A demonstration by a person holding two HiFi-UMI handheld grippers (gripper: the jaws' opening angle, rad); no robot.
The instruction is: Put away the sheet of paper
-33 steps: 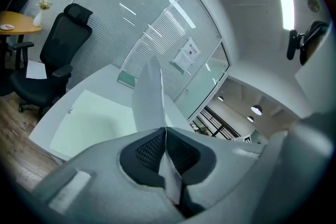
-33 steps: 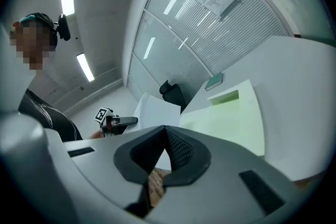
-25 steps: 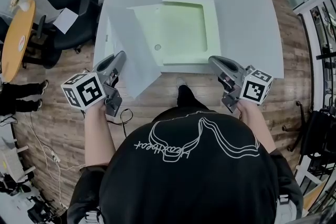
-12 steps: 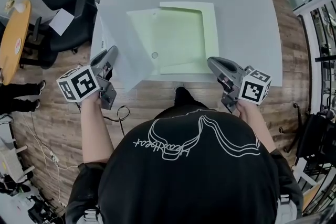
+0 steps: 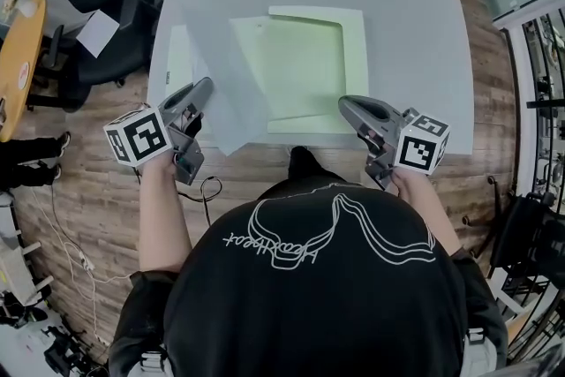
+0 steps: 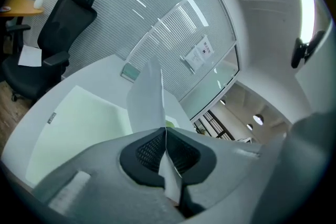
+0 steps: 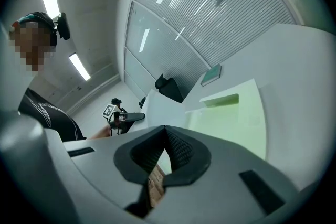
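Still clenched in the jaws of the left gripper (image 5: 202, 91), the white sheet of paper (image 5: 221, 71) has drifted slightly left over the left side of the pale green rectangular tray (image 5: 355, 57), not yet put away; the jaws of the right gripper (image 5: 346, 105) are closed, empty.

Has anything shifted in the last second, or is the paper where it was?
The left tongs swung the sheet of paper slightly out to the left and back, staying shut on it. The right tongs edged a little toward the green tray. The tray has not moved, and the right tongs are still shut and empty.
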